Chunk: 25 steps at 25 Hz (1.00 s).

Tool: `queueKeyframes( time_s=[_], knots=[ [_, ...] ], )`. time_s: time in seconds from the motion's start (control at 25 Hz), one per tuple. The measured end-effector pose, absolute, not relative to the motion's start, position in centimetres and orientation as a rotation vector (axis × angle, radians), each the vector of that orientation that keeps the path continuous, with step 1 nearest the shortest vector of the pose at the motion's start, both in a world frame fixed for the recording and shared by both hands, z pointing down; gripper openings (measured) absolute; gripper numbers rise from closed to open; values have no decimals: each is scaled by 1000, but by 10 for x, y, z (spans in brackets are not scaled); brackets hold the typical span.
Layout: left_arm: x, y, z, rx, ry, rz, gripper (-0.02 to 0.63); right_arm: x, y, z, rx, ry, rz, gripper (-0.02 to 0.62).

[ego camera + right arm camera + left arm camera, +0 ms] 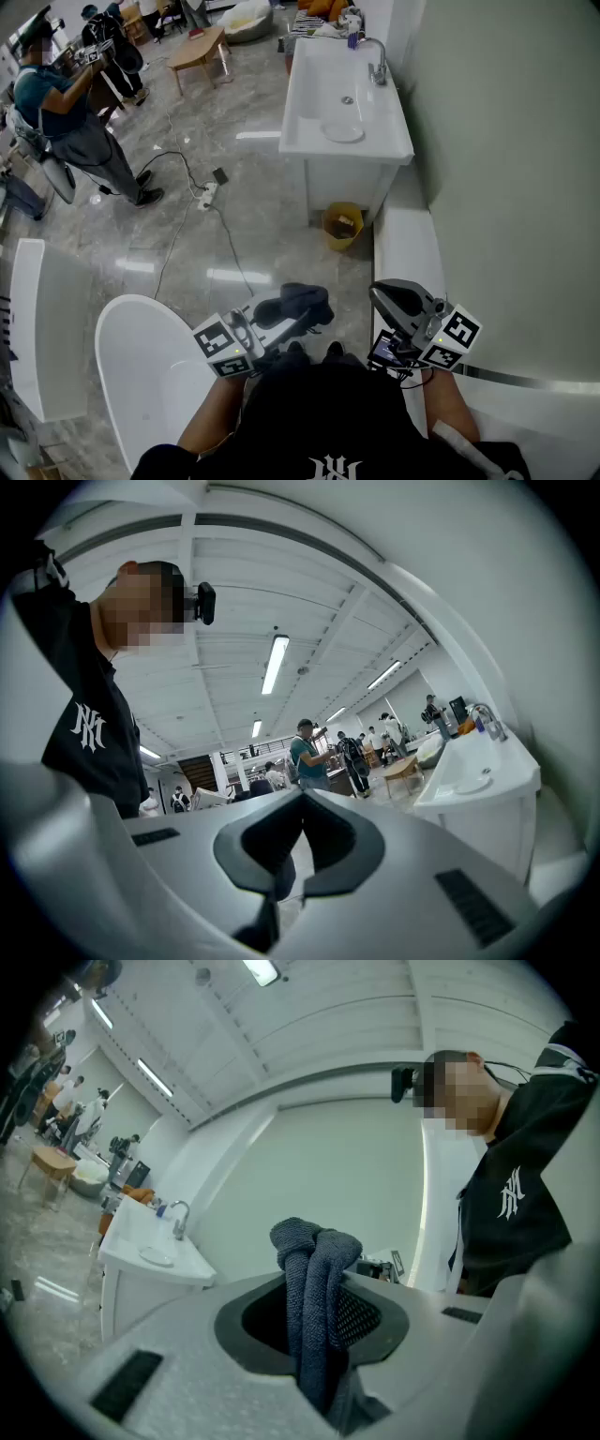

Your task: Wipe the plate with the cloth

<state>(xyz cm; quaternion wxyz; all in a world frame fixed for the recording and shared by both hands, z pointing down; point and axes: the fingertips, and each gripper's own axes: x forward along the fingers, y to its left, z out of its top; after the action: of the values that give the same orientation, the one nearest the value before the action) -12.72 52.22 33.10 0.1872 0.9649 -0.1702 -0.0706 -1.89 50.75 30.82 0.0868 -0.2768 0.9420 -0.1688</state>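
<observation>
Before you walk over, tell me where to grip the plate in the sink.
Take the plate by its rim: it lies flat in the sink, so only the edge offers a bite. Come probably from above, on the side away from the faucet.

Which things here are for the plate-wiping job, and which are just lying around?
For the job:
- dark cloth, pinched in the left gripper
- white plate, lying in the sink
- right gripper, shut and empty

Just lying about:
- yellow bin by the sink
- power strip on the floor
- low wooden table
- white bathtub
</observation>
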Motion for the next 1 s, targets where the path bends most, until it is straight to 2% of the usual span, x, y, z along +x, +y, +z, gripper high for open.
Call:
queueKeyframes(
  time_s=[0.72,1.0],
  knots=[
    [-126,519,333,2720,-514,-186,64,-13,506,307,-822,2805,-480,5],
    [-108,500,332,2734,-553,-168,64,13,489,311,-853,2804,-453,5]
  ],
)
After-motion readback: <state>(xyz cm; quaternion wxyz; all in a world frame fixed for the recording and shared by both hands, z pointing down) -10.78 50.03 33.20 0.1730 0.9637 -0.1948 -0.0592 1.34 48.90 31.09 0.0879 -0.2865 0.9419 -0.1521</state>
